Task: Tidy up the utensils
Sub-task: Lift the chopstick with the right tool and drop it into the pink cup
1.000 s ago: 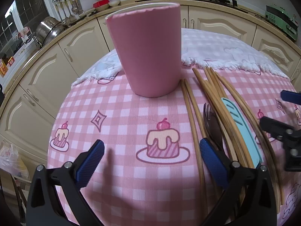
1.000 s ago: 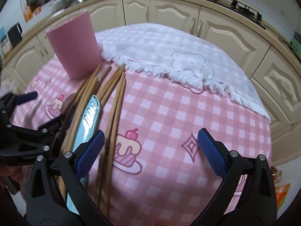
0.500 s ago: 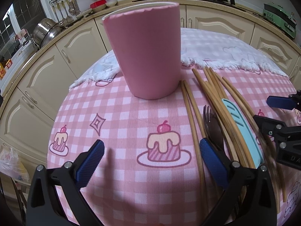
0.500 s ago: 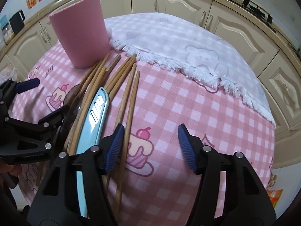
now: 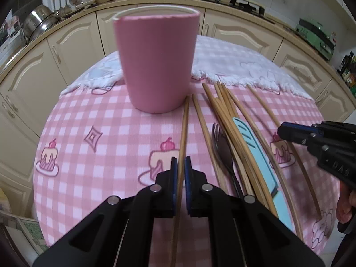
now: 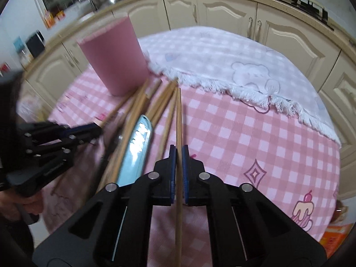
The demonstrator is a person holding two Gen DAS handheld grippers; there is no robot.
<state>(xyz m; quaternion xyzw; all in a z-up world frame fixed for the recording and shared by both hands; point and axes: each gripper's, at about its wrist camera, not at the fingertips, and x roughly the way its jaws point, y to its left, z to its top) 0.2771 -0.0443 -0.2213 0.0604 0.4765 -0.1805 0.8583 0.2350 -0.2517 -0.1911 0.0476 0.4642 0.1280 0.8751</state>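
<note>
Each gripper is closed on one chopstick: the left gripper [image 5: 180, 162] on the leftmost chopstick [image 5: 184, 124], the right gripper [image 6: 178, 153] on the rightmost chopstick [image 6: 178, 115], both shafts running away toward the far pink cup [image 5: 156, 60].

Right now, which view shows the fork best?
The left wrist view. There the fork lies in focus among the chopsticks, tines toward the pink cup, beside the blue knife. The right wrist view shows only a dark blurred sliver of it behind the knife, too smeared to read.
</note>
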